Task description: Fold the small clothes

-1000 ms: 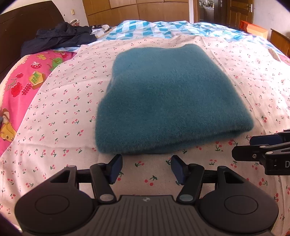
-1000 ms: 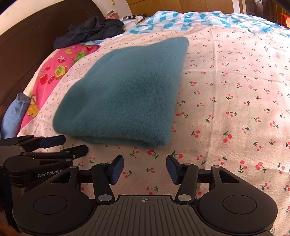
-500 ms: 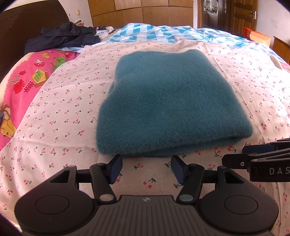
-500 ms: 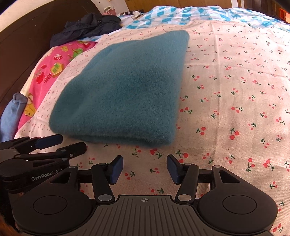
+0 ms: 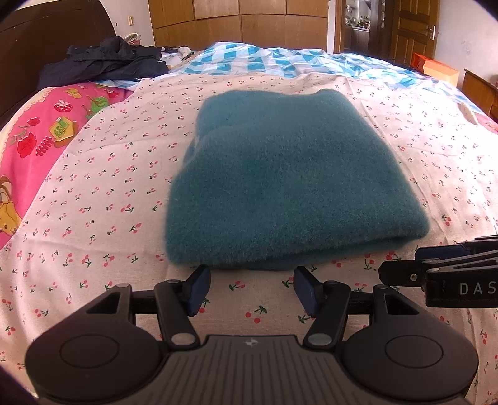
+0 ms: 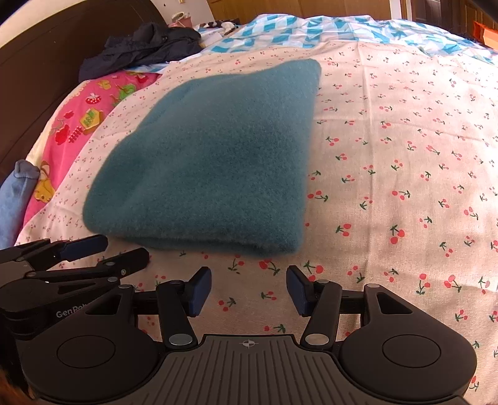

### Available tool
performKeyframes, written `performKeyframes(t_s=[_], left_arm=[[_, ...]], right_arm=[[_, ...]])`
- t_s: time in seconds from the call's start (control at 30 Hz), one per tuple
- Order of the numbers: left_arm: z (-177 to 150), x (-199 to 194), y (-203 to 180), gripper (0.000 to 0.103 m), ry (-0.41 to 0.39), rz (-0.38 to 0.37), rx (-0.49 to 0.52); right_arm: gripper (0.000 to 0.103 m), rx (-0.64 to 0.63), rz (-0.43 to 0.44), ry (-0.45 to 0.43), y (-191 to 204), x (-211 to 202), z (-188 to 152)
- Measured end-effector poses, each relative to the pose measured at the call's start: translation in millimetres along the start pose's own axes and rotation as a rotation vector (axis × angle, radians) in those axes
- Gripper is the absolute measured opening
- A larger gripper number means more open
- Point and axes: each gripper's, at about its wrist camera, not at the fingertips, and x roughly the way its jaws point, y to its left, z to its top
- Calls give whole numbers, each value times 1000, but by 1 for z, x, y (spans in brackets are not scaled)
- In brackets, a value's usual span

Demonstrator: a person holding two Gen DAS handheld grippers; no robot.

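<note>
Left wrist view: your left gripper (image 5: 250,289) hangs with jaws parted, nothing between them, just short of the garment's near fold.
Right wrist view: your right gripper (image 6: 247,291) likewise released and empty.
Surface: a bed under a cherry-print sheet (image 5: 102,193), pink cartoon bedding (image 5: 34,137) at the left, checked blue quilt (image 5: 280,62) behind.
Room: wooden wardrobe (image 5: 239,21), door (image 5: 414,31), dark headboard (image 6: 40,71).
Count: one folded teal garment (image 5: 286,190) mid-sheet; one dark clothes heap (image 5: 102,60); one blue cloth (image 6: 15,196), cut off at the frame edge.
</note>
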Motion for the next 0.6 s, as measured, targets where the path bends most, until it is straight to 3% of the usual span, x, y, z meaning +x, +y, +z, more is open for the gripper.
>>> performKeyframes(t_s=[0.6], left_arm=[[0,-3,3,64,-23,-10,-19]], right_arm=[[53,-9,-6,-31,5,-10,3]])
